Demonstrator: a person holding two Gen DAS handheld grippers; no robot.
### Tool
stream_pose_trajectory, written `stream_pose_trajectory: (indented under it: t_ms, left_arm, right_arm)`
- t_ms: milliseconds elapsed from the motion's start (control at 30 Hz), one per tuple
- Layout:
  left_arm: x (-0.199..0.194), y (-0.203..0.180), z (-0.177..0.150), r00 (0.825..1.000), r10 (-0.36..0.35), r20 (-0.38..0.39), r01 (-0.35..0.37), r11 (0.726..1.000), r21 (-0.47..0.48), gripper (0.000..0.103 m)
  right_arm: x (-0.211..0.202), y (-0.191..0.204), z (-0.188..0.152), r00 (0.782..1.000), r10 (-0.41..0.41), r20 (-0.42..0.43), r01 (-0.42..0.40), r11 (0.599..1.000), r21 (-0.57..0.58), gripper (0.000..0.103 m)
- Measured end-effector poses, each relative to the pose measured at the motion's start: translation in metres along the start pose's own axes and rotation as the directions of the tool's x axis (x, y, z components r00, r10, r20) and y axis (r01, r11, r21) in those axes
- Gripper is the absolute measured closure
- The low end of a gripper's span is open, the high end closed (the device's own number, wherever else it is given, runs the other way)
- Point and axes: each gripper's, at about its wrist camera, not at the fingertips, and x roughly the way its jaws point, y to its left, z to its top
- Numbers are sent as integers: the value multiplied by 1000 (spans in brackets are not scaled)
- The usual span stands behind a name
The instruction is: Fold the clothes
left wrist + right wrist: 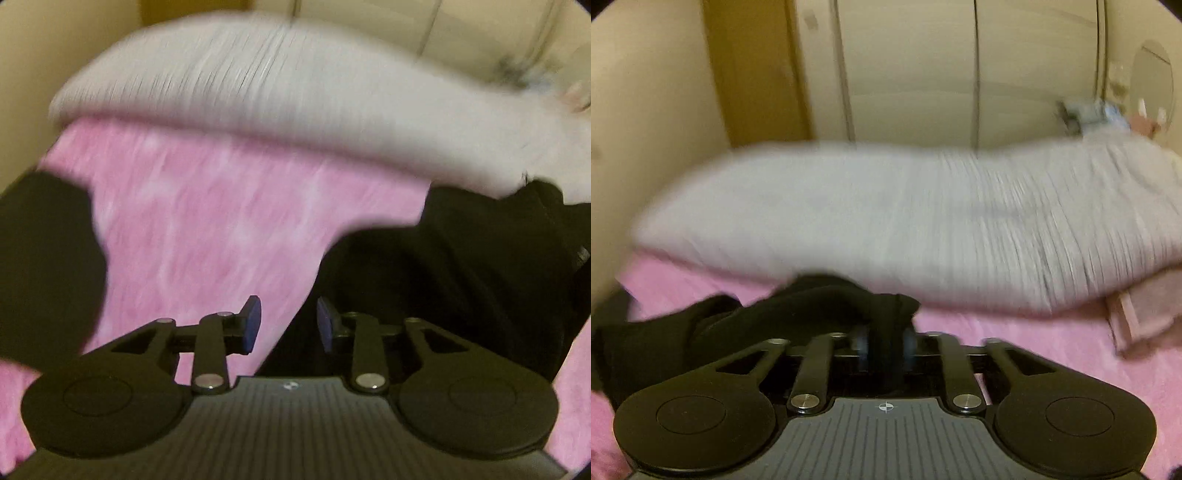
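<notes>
Fabric of a black garment ran between the right gripper pads, apparently pinched. Left gripper stood apart, empty, over the garment on a pink blanket; pillow beyond.

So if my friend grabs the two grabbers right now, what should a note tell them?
Left gripper: jaws open, nothing between them, over the fuzzy pink blanket.
Right gripper: a fold of the black cloth garment sits between its jaws; too blurred to tell if they pinch it.
The garment lies bunched on the blanket, in front of the long white ribbed pillow.
Done: no neat fold is visible.
Left: spread the garment flat, then fold it.
</notes>
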Motion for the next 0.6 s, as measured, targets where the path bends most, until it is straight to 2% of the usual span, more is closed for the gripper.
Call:
stream_pose_trajectory:
  t_ms: [67,133,167,200,233,267,300,333,367,433,467,533,600]
  left_arm:
    - [14,-15,-15,999,12,-30,-10,996,84,74]
    - [22,-36,-31,999,6,-42,1,985,173,65]
    - [25,-48,-38,999,1,-45,9,976,219,55]
    - [29,-63,-45,999,-8,-53,22,961,275,48]
    - [36,-79,-54,998,-22,-63,42,940,340,46]
    - [42,-97,-63,997,-37,-61,59,907,416,41]
    - [47,-120,-74,997,-54,-50,72,853,517,39]
    - [52,-143,-85,997,-72,-41,82,787,612,38]
    - [57,-165,-96,995,-94,-29,87,710,699,38]
    - [65,-208,-119,985,-173,-9,100,524,846,37]
    - [68,-229,-130,974,-225,-11,109,429,896,37]
    - [68,-266,-150,937,-347,-34,134,269,954,35]
    - [68,-296,-170,902,-430,-44,114,138,984,28]
  right_arm:
    - [28,2,-24,998,-7,-63,9,1000,28,74]
    - [36,-2,-59,992,43,-116,-30,993,112,70]
    - [39,-1,-79,986,75,-148,-51,986,157,65]
    - [43,-1,-99,978,108,-179,-70,977,203,63]
    - [44,-1,-118,968,133,-214,-78,966,247,62]
    - [46,-1,-137,956,158,-249,-82,953,291,61]
    - [46,0,-155,945,163,-282,-70,948,312,60]
    - [46,2,-173,934,165,-316,-56,943,329,60]
    - [48,1,-188,925,169,-340,-43,936,348,59]
    - [43,3,-217,910,185,-370,-23,915,403,59]
    - [39,5,-230,905,190,-380,-11,905,425,58]
    - [32,2,-246,899,184,-397,14,894,448,57]
    - [25,-1,-259,897,174,-405,45,878,476,55]
